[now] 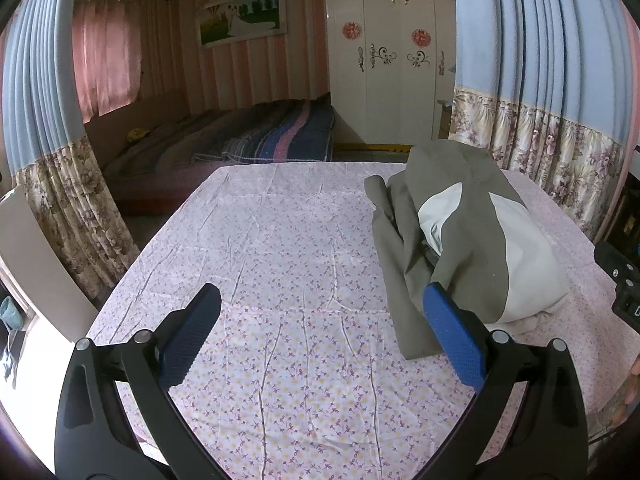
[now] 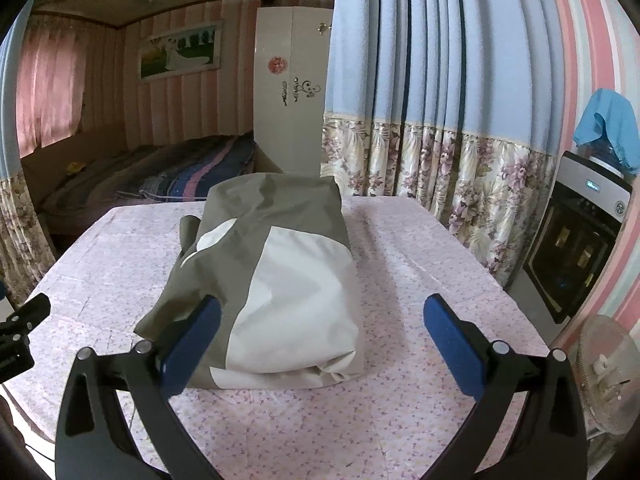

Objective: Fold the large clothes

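Note:
An olive-grey and white garment (image 1: 468,240) lies in a thick folded bundle on the table covered by a pink floral cloth (image 1: 280,264), at the right in the left wrist view. It fills the middle of the right wrist view (image 2: 280,280). My left gripper (image 1: 322,332) is open and empty above the cloth, left of the bundle, its right finger (image 1: 452,332) overlapping the garment's edge in the image. My right gripper (image 2: 322,340) is open and empty just in front of the bundle. The right gripper's body (image 1: 620,284) shows at the right edge of the left wrist view.
Blue and floral curtains (image 2: 440,120) hang close behind the table on the right and also on the left (image 1: 52,120). A bed (image 1: 240,136) and a white wardrobe (image 1: 388,60) stand beyond. A dark appliance (image 2: 576,240) and a fan (image 2: 608,372) stand at the right.

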`<state>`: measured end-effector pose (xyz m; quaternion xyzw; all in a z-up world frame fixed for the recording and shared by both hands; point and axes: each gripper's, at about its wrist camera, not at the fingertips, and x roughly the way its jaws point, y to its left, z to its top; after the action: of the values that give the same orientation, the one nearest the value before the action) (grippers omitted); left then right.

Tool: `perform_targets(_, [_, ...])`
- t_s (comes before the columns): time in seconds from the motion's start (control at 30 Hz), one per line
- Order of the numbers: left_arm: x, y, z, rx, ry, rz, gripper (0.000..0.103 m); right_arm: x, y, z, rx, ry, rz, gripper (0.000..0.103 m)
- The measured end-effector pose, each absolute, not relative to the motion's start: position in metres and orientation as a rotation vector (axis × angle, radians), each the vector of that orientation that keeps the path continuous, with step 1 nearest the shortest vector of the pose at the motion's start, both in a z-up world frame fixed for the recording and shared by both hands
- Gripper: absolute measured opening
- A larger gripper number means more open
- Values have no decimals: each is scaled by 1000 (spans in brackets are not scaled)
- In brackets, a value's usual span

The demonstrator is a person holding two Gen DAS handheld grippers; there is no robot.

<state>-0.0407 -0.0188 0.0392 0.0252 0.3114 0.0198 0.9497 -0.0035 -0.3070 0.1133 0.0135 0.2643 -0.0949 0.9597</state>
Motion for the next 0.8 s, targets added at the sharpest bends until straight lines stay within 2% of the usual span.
perform_targets(0.8, [-37,-21,34,57,655,27,100,3,-304,109,-7,567,-213,102])
